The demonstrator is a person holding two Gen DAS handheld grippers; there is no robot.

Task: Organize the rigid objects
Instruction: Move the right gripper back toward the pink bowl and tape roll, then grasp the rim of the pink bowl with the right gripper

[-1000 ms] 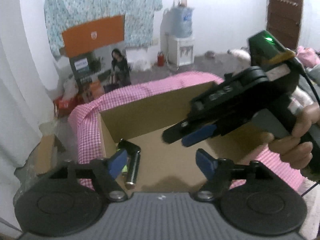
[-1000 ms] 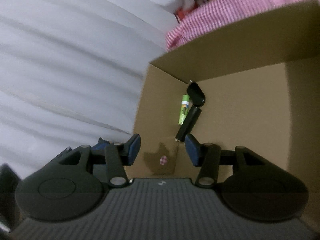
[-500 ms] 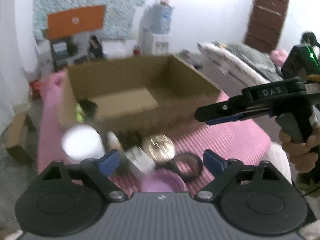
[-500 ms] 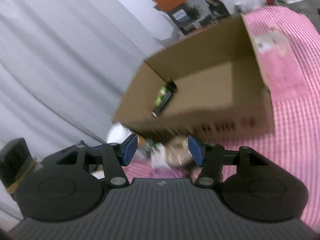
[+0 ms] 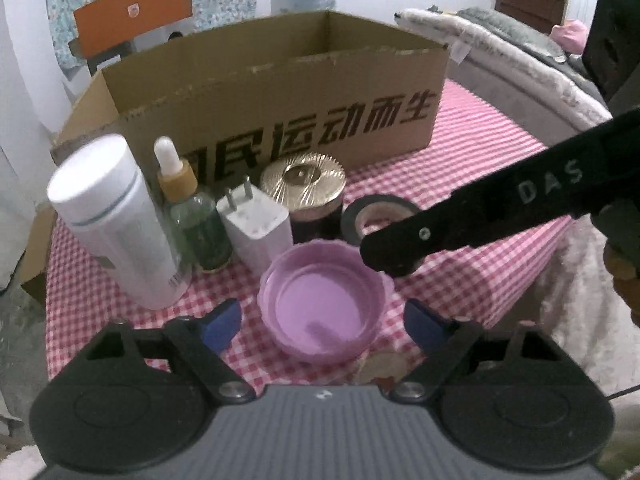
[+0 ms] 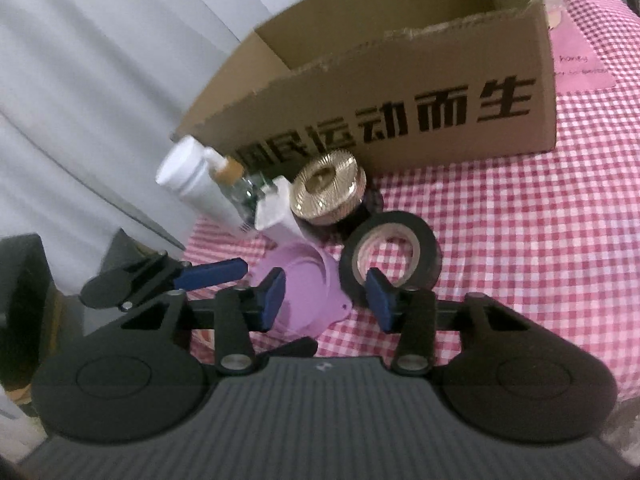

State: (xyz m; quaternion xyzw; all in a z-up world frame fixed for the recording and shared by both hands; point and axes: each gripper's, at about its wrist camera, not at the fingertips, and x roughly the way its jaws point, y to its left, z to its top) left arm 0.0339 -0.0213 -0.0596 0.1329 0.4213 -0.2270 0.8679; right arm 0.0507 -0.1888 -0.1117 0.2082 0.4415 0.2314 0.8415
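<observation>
1. Left gripper (image 5: pixel 322 322): jaws wide, closing, straddling the purple lid (image 5: pixel 323 300) at lower centre; no contact.
2. Right gripper (image 6: pixel 326 296): narrower, closing, empty, beside the black tape roll (image 6: pixel 394 258).
3. A second ago both hovered over the cardboard box (image 5: pixel 280 92); now they face its front.

Bare checked cloth (image 6: pixel 520 240) (right of tape (image 6: pixel 390 258))

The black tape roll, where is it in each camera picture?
Left wrist view: the black tape roll lies right of center, partly hidden behind the right claw's arm, beside the gold-lidded jar.
Right wrist view: center, just ahead of the right claw.
Shared landmark: the cardboard box with black lettering behind it.
</observation>
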